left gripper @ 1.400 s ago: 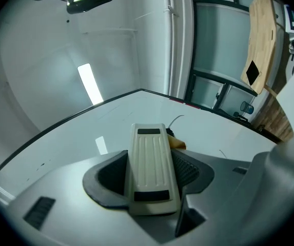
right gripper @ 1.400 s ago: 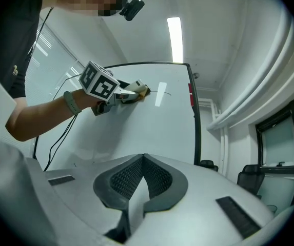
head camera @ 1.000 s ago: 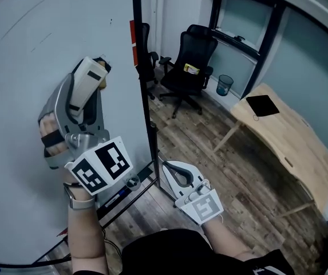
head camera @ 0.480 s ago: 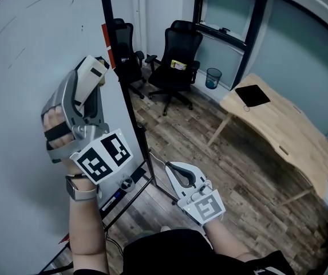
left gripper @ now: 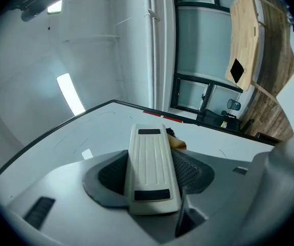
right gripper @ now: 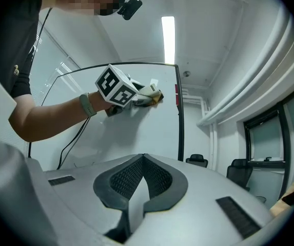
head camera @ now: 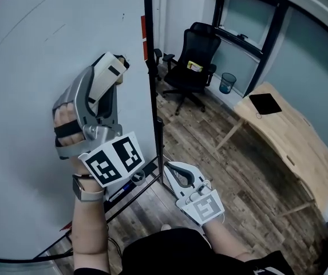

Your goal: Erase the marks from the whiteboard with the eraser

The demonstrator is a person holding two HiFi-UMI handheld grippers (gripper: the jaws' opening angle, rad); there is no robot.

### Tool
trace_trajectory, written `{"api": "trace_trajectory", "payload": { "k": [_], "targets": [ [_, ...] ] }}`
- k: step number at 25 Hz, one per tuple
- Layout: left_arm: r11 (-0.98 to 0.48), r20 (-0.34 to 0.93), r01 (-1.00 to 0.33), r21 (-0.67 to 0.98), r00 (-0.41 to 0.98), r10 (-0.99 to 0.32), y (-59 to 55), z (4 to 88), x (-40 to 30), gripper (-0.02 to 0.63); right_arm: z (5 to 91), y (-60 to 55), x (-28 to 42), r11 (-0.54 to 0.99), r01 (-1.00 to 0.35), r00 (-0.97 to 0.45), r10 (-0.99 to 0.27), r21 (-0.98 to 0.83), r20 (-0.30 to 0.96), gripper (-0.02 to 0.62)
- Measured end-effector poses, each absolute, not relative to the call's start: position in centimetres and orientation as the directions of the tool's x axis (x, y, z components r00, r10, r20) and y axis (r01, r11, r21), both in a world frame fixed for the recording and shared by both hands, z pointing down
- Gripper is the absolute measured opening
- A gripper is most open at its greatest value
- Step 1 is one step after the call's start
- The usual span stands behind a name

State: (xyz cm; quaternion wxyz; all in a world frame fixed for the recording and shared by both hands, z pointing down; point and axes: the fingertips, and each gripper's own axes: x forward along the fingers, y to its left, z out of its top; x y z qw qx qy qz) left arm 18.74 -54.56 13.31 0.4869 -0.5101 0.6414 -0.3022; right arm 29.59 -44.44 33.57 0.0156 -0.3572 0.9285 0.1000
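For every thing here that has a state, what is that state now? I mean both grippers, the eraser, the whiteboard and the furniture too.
left gripper: shut on the eraser
right gripper: shut, empty
eraser: held up at the whiteboard; contact cannot be told
whiteboard: upright, faint marks near its top
office chair: upright, empty
dark tablet: lying flat on the wooden table

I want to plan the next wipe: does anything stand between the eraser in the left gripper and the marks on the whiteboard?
Nothing visible does. The left gripper is shut on the eraser at the whiteboard; the faint marks lie higher on the board, with only bare surface between them.
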Motion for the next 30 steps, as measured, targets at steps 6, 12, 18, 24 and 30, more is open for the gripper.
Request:
{"api": "trace_trajectory", "payload": {
  "k": [6, 12, 18, 24, 30],
  "targets": [
    [0.354, -0.364, -0.436, -0.828, -0.064, -0.929, -48.3, 12.2, 14.5, 0.262, 33.8, -42.3, 27.3, 0.77, -0.615, -0.788, -0.607, 0.17, -0.098, 0.028],
    [0.385, -0.367, -0.49, -0.782, -0.137, -0.92, -41.5, 13.1, 7.1, 0.264, 34.1, -38.2, 20.0, 0.849, -0.491, -0.871, -0.484, 0.196, -0.082, 0.027],
    [0.396, -0.317, -0.516, -0.76, -0.237, -0.918, -36.0, 16.6, -0.3, 0.264, 35.0, -33.7, 12.4, 0.911, -0.356, -0.934, -0.351, 0.207, -0.057, 0.028],
    [0.419, -0.226, -0.557, -0.717, -0.383, -0.896, -26.1, 23.8, -8.6, 0.264, 37.4, -25.8, 5.5, 0.952, -0.229, -0.973, -0.229, 0.201, -0.024, 0.027],
    [0.404, -0.074, -0.572, -0.714, -0.512, -0.856, -24.0, 28.5, -12.2, 0.264, 37.0, -25.4, 2.8, 0.972, -0.13, -0.99, -0.137, 0.193, 0.019, 0.028]
  ]
}}
